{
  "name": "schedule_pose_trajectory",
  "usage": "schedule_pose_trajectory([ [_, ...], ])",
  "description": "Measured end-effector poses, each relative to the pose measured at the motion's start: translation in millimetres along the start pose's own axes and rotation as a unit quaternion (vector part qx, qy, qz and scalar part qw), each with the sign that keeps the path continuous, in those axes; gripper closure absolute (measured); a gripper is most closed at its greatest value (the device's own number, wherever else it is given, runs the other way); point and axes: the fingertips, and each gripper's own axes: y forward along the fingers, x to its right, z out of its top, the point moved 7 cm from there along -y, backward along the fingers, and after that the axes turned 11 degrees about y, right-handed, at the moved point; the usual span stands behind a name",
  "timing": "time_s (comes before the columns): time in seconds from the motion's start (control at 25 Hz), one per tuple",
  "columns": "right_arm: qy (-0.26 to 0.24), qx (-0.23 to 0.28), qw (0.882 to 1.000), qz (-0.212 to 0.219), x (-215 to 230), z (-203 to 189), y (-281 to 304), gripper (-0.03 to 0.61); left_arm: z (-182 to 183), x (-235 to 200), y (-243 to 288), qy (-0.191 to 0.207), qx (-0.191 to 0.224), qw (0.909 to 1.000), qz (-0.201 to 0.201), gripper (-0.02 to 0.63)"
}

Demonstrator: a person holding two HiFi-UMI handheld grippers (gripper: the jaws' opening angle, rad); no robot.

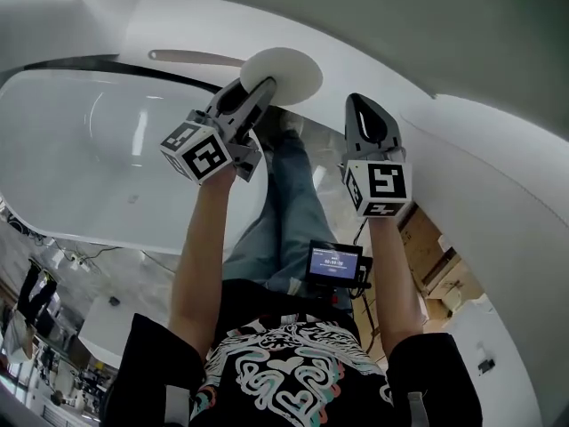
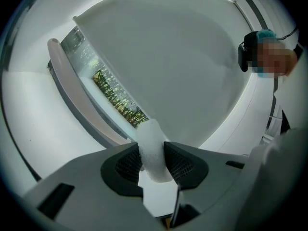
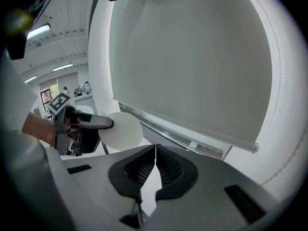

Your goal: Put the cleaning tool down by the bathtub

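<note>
The cleaning tool is a round white sponge pad (image 1: 284, 73). My left gripper (image 1: 260, 91) is shut on its edge and holds it up beyond the far rim of the white bathtub (image 1: 107, 238). In the left gripper view the white pad (image 2: 153, 148) sits squeezed between both dark fingers (image 2: 126, 166) of the left gripper (image 2: 153, 161). My right gripper (image 1: 361, 105) hovers to the right of the pad, apart from it. Its jaws (image 3: 155, 166) are shut with nothing between them. From the right gripper view the pad (image 3: 122, 131) shows as a flat disc in the left gripper (image 3: 105, 123).
The person's jeans-clad legs (image 1: 286, 207) stand beside the tub. A small lit screen (image 1: 335, 262) hangs at the waist. A cardboard box (image 1: 428, 240) lies at the right. A grey roller blind (image 3: 192, 57) and a window strip with greenery (image 2: 115, 99) are ahead. Another person (image 2: 269, 52) stands far right.
</note>
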Motion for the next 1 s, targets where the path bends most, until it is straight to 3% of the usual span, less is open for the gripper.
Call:
schedule_pose_trajectory([
  [0.32,0.000,-0.026,1.000,-0.003,13,-26,31,0.551,-25,-26,24,-0.012,-0.025,0.9995,0.011,0.474],
  [0.56,-0.034,-0.050,0.998,0.010,14,-52,52,0.551,-47,-42,36,-0.020,-0.045,0.9985,0.024,0.472],
  [1.0,-0.014,-0.060,0.998,0.001,30,-88,71,0.551,-77,-58,46,-0.025,-0.079,0.9962,0.027,0.474],
])
